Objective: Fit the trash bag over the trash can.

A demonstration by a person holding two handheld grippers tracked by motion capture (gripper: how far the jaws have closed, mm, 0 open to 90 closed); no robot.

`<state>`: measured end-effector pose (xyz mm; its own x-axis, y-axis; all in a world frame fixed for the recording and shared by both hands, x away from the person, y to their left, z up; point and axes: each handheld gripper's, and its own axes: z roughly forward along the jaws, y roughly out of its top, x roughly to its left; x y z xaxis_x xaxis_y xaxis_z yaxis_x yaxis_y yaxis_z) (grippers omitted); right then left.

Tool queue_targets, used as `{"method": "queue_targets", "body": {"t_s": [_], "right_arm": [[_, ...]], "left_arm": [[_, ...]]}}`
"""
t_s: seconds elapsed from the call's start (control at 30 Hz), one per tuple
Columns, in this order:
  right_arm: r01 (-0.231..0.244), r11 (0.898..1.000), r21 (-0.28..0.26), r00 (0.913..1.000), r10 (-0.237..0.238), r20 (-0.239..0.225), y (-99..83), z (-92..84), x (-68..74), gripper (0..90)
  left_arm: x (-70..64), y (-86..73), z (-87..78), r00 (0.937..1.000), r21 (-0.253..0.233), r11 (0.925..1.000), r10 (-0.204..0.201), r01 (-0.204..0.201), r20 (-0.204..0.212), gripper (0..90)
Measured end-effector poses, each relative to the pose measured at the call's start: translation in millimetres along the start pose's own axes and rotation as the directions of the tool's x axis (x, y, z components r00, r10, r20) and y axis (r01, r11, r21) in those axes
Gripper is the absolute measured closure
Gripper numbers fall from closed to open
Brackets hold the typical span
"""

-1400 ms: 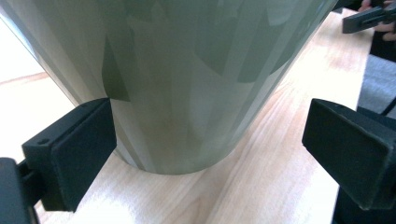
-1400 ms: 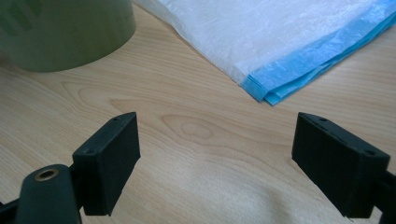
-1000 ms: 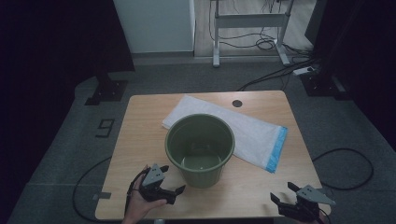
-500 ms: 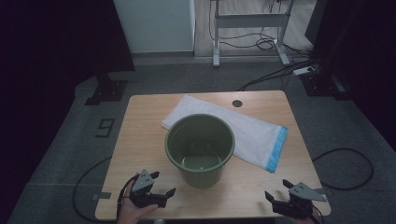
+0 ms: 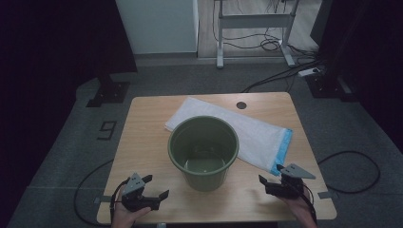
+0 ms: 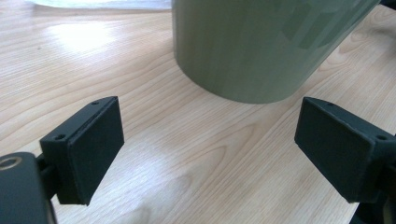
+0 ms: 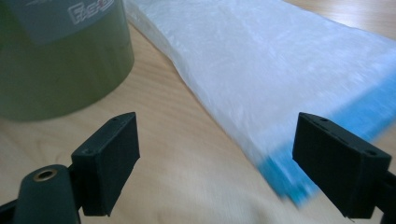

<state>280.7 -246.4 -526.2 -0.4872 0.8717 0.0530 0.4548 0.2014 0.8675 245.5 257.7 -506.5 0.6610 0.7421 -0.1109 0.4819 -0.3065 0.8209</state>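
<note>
Nearest the person, at the front edge of the worktop [image 5: 142, 142], the left tongs [image 5: 154, 188] sit low over the wood at the left corner, held in a hand [image 5: 124, 216] that comes in from below. Their jaws stand wide apart with nothing between them — in the left gripper view only bare wood grain lies in the gap, and the green wall of the bucket rises just beyond. At the right front corner the right tongs [image 5: 271, 175] are likewise spread and empty, a grey three-cornered plate on top and a cable trailing back along the hand [image 5: 300, 205]. In the right gripper view the jaws frame bare wood, with the bucket's base to the left and the blue-edged end of the bag ahead and to the right.

Between the two tongs and a little farther in, the green plastic bucket [image 5: 203, 152] stands upright near the middle of the worktop, open and empty, apart from both tongs. Behind it lies a flat white plastic bag [image 5: 256, 135] with a blue strip at its right end — it runs slantwise, and the bucket hides part of its near edge. Farther back, a small dark round cap [image 5: 241, 105] sits in the worktop near its far edge.
</note>
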Motion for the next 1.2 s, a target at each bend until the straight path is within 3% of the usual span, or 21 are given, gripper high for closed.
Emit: {"method": "queue_targets", "body": {"t_s": [0.2,0.3,0.73,0.77,1.07,1.13,1.2], "right_arm": [[0.038,0.998,0.044,0.9991,-0.038,-0.022,22.1,31.3,5.9,14.3],[0.027,0.998,0.056,0.9991,-0.025,-0.033,29.3,45.4,5.4,14.3],[0.004,0.989,0.150,1.0000,-0.004,0.004,25.1,77.5,-5.7,17.7],[0.004,0.985,0.170,0.9997,-0.009,0.025,23.9,81.3,-7.2,20.0],[0.006,0.978,0.210,0.9989,-0.015,0.044,21.6,85.8,-10.6,38.0],[0.009,0.977,0.211,0.9982,-0.022,0.056,21.4,84.4,-11.2,44.7],[0.004,0.980,0.201,0.9977,-0.017,0.066,19.9,82.0,-12.4,57.9]], "left_arm": [[4.3,-3.8,-2.8,0.9999,0.009,0.9999,-0.013,0.014,-0.011,8.1],[4.4,-3.3,-4.0,0.9998,0.004,0.9999,-0.013,0.013,-0.012,8.4],[5.0,-5.0,-3.2,0.9997,0.016,0.9998,-0.011,0.011,-0.020,9.1],[5.3,-5.1,-4.2,0.9997,0.014,0.9998,-0.014,0.014,-0.022,9.4],[6.9,-6.8,-7.1,0.9993,0.006,0.9995,-0.030,0.030,-0.023,10.4],[6.4,-6.7,-7.0,0.9993,0.006,0.9995,-0.029,0.029,-0.022,10.4],[5.9,-6.7,-6.9,0.9994,0.007,0.9996,-0.028,0.028,-0.023,10.5]]}}
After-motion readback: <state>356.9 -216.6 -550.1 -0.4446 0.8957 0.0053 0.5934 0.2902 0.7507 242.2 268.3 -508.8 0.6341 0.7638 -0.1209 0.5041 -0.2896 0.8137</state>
